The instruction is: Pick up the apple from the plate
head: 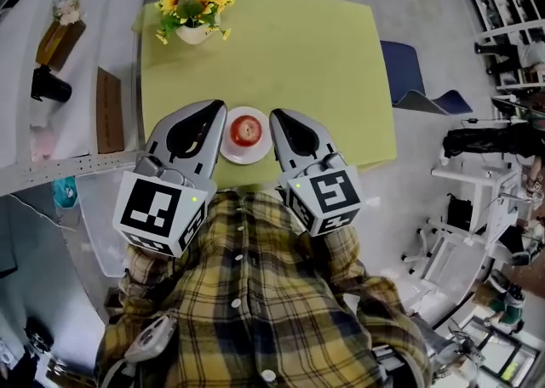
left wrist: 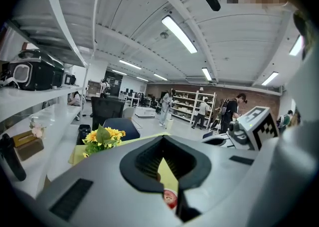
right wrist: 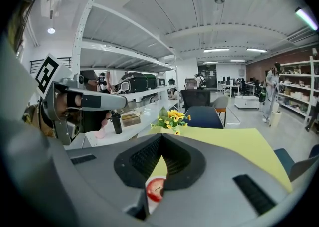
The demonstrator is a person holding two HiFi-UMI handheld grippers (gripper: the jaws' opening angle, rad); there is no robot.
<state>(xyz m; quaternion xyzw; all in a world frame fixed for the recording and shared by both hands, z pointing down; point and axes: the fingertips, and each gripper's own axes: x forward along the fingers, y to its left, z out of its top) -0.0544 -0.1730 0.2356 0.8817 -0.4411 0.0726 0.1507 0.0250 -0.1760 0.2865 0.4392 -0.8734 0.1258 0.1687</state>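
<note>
Yellow-and-navy plaid cloth fills the bottom of the head view: the person's checked flannel shirt. Just above it sit the two marker cubes. From these the grey left gripper and the grey right gripper reach up the frame. Each has its fingers pressed together, with nothing between them. Both gripper views agree, showing the black pads meeting at the tips and only a sliver of table and apple visible through the gap behind.

The round red apple sits in the middle of the small white plate, at the near edge of the square yellow-green table. It lies right between the two gripper tips but touches neither.

As I read it, the reach is nearly made and the grasp not yet begun. One gripper ought to do the job, and it must spread its fingers wide before closing in. It should straddle the apple at its broadest part and keep clear of the plate's rim. A smooth round fruit may slip, so a gentle squeeze and a straight lift would suit. The other gripper should hang back.

At the upper left of the table stands a white pot of yellow sunflowers, well apart from all this.
</note>
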